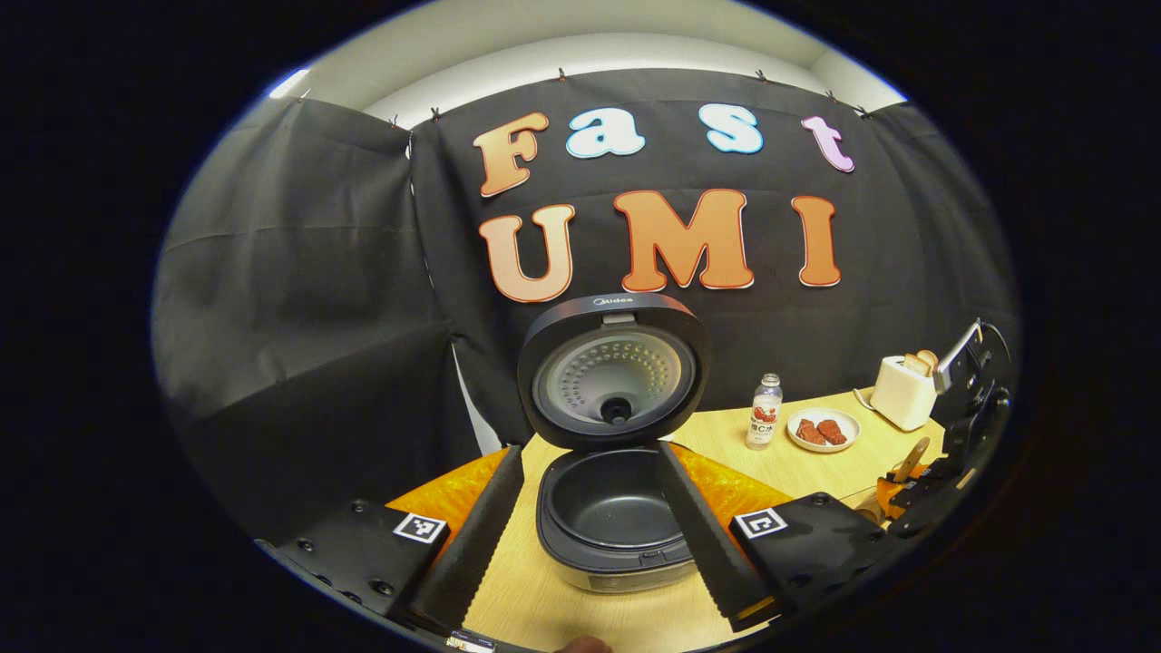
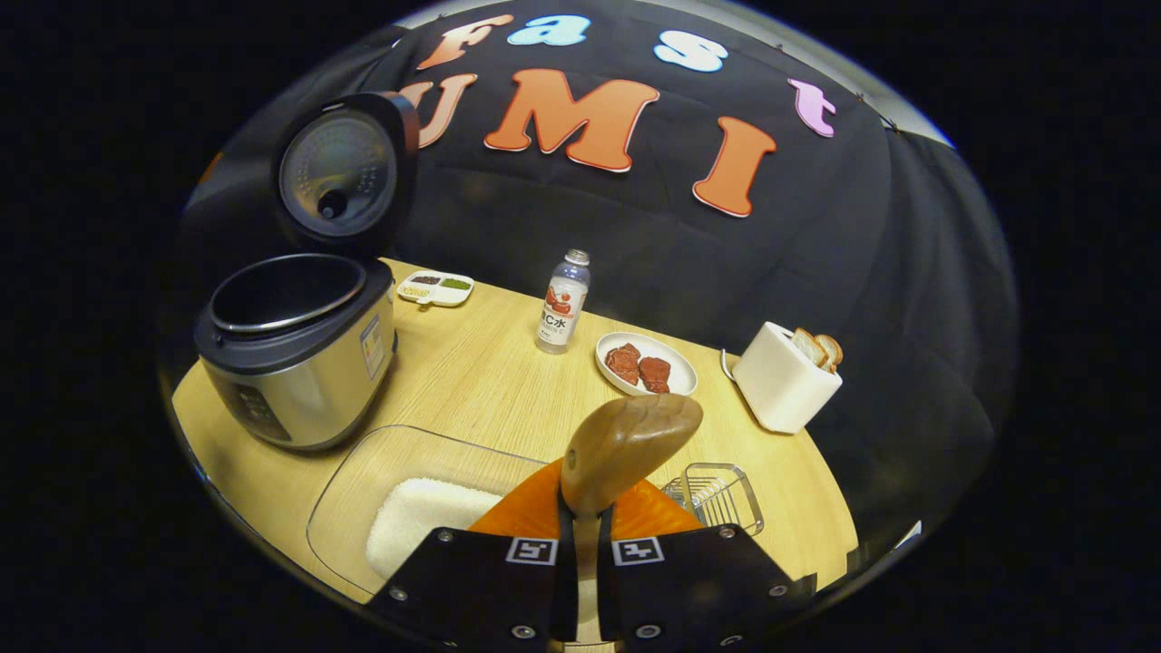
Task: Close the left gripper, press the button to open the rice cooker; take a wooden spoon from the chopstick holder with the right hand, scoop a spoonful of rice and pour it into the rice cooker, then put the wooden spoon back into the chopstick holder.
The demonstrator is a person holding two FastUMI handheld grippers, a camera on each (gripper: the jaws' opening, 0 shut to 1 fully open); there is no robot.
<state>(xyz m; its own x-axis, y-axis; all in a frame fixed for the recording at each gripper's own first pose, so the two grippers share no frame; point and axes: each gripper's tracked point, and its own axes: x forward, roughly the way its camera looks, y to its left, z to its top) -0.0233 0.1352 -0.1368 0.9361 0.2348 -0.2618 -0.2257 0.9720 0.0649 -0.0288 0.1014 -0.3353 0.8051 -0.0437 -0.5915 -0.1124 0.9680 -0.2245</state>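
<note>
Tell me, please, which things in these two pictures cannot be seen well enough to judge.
- Wooden spoon, right gripper view: its handle is hidden between the right gripper fingers.
- Rice in the clear container, same view: partly covered by the gripper body.
- Chopstick holder, same view: its front is hidden by the gripper.
- Rice cooker, left gripper view: the button is too small to tell.
</note>
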